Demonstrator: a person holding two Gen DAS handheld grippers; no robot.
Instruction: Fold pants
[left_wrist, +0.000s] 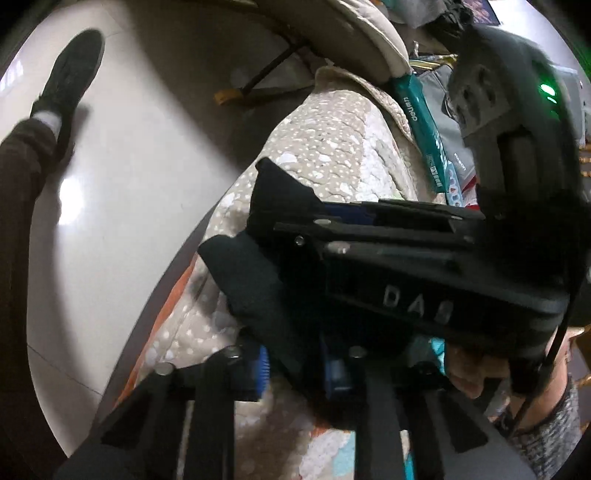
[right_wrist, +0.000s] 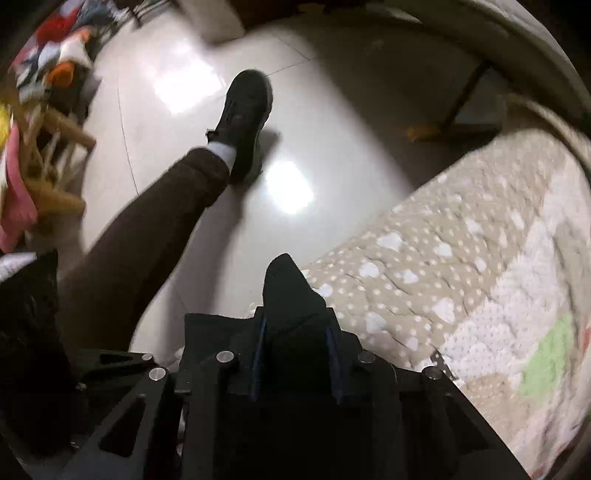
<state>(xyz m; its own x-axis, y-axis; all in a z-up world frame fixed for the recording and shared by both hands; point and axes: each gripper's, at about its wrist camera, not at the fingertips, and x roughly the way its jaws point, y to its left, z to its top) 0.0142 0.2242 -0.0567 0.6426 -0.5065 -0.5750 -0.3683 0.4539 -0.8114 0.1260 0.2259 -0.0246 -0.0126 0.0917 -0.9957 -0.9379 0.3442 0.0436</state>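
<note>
The pants (left_wrist: 255, 280) are black cloth, bunched at the edge of a bed quilt (left_wrist: 332, 140). In the left wrist view my left gripper (left_wrist: 297, 365) sits low in the frame, its blue pads pressed on a fold of the black cloth. My right gripper (left_wrist: 288, 225) reaches in from the right just above it, with a corner of the same cloth sticking out past its tips. In the right wrist view the right gripper (right_wrist: 295, 343) points down, shut on a black peak of the pants (right_wrist: 288, 288) over the quilt's edge (right_wrist: 461, 258). Most of the garment is hidden.
A person's leg and black shoe (right_wrist: 243, 122) stand on the glossy tile floor beside the bed. Clothes and wooden hangers (right_wrist: 44, 147) pile up at the left. A teal box (left_wrist: 421, 122) and a padded cushion (left_wrist: 351, 29) lie at the far end of the bed.
</note>
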